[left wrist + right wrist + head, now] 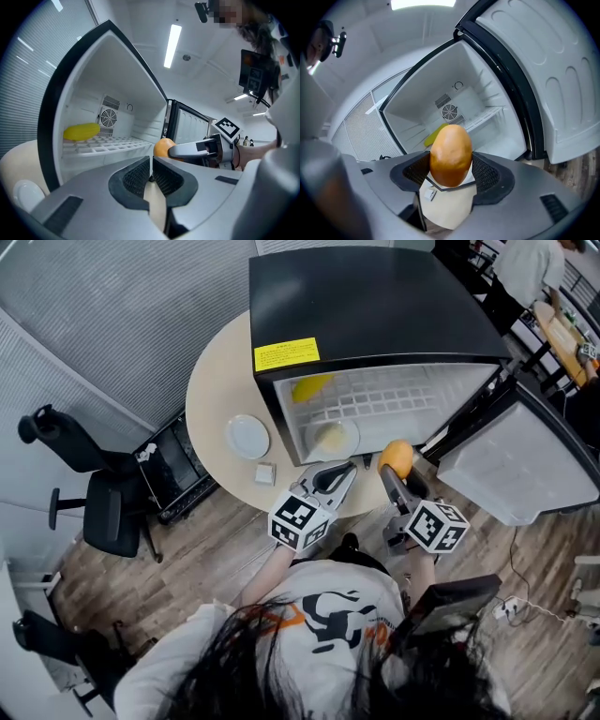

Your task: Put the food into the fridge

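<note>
the right gripper (451, 174) is clenched on a smooth, egg-shaped orange fruit (450, 152), which is pinched between ribbed black pads and held just before the open fridge (375, 306). the left gripper (151, 172) is pressed shut on nothing, level beside it. a yellow oblong food (82, 131) is seen on the white grid shelf, and a round white plate (247, 436) on the pale round worktop (211, 390).
</note>
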